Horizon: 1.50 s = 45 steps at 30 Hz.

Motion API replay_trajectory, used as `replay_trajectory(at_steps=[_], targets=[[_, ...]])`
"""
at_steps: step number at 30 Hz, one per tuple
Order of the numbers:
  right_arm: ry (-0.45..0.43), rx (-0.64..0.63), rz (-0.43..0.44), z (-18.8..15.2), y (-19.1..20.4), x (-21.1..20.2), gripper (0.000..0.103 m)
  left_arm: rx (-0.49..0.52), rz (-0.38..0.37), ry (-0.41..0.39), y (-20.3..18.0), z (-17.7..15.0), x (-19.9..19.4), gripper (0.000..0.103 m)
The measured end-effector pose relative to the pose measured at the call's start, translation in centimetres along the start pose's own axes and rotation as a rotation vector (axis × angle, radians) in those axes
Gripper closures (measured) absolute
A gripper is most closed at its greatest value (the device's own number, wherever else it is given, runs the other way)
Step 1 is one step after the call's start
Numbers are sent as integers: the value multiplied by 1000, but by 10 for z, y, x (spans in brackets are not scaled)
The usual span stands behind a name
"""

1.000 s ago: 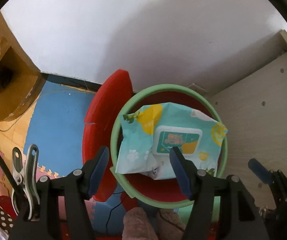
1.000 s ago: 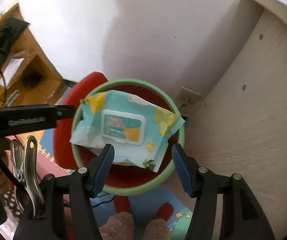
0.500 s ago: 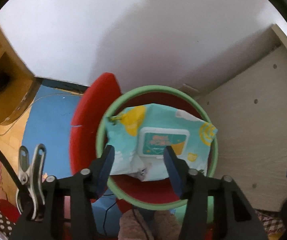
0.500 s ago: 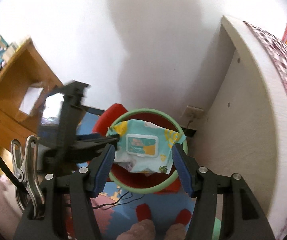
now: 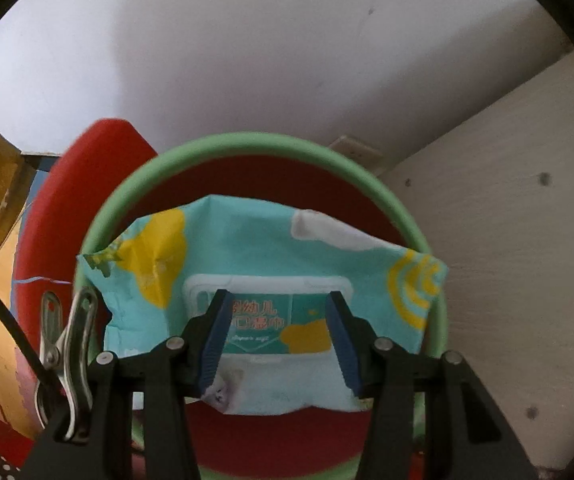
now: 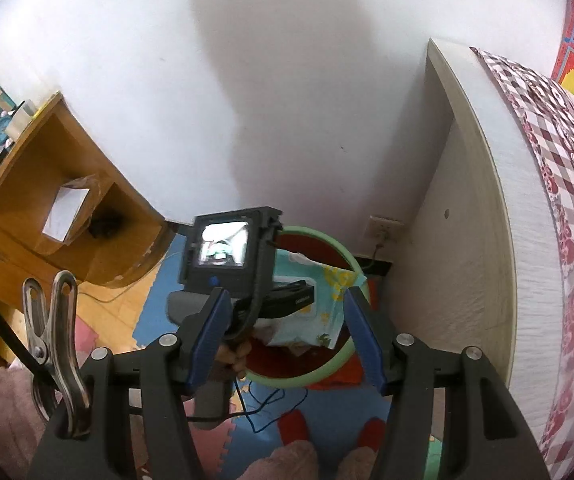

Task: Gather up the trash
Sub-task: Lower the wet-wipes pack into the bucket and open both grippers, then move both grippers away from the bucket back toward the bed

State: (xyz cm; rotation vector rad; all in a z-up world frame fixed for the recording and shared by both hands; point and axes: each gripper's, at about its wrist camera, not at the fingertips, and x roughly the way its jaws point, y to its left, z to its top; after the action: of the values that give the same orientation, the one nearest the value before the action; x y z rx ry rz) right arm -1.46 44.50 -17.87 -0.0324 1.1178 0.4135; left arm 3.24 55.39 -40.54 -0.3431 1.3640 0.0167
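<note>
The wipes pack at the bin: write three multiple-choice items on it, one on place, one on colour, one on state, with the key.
1. Where does the wipes pack lie?
A. across the bin's rim
B. on the floor mat
C. on the wooden shelf

2. What colour is the bin's rim?
A. blue
B. green
C. yellow

3. How is the pack's flip lid?
A. torn off
B. standing open
C. shut flat

Key:
1 A, its corners overhang the ring on both sides.
2 B, a pale green hoop circles the red inside.
3 C, the white-framed flap sits flush on the pack.
</note>
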Motion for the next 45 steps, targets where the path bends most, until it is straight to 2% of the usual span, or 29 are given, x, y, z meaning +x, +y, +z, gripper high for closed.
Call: replay_trajectory(at_steps=[3,7,11,18,26,34,45], targets=[[2,0,-1,1,0,2,43,13,17,34,-2,4,23,54],[6,8,1,2,-1,5,43,27,78,99,0,7,57,54],[5,8,3,5,-3,5,43,-3,81,120,6,8,63,54],[-9,2,29,8,-1,0,43,-15,75,88,10,8,32,54],[-29,-3,47,11,-1,-18,43,-41,60,59,8,-8,-8,54],[-64,8,49,11,0,-48,43,-41,51,3,9,-20,-70,54],[-110,3,23,2,-1,-93,43,9,37,-91,-4,-34,-154,54]])
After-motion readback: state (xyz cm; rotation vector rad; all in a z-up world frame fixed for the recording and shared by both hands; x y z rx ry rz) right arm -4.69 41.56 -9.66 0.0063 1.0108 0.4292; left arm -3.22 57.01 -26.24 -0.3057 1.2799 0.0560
